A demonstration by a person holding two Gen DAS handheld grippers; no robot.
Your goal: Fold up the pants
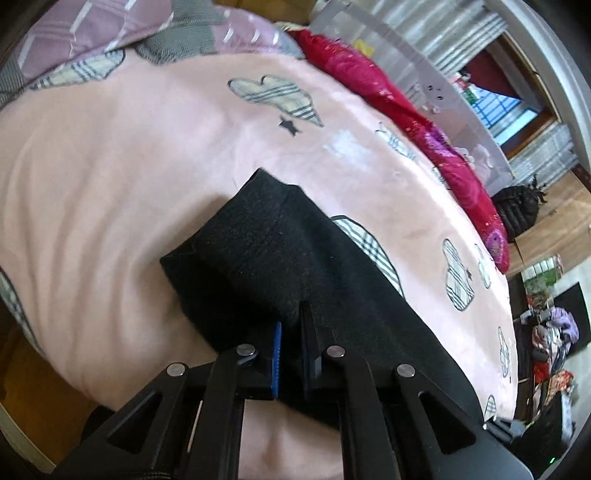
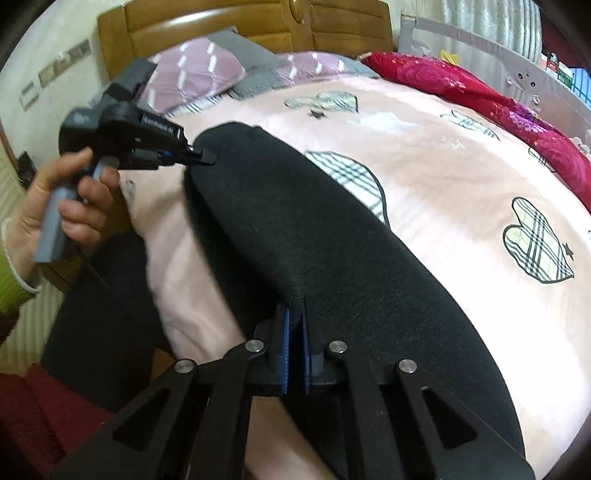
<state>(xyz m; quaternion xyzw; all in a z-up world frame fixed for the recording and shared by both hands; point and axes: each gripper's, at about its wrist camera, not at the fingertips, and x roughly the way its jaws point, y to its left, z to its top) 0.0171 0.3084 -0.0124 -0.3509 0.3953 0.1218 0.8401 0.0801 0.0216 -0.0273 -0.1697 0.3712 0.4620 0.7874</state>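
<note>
Pants: black pants (image 2: 314, 236) lie across a pink bedsheet (image 2: 443, 155) printed with plaid hearts.
Left gripper: the left gripper (image 1: 291, 325) is clamped tight on one edge of the black fabric; in the right wrist view a hand (image 2: 70, 199) holds it by a grey handle.
Right gripper: the right gripper (image 2: 294, 325) is closed hard on the near edge of the pants, fabric pinched between its blue pads.
Surroundings: red quilt (image 2: 480, 92) along the far side; wooden headboard (image 2: 258, 26) behind the pillows (image 2: 199, 70).
</note>
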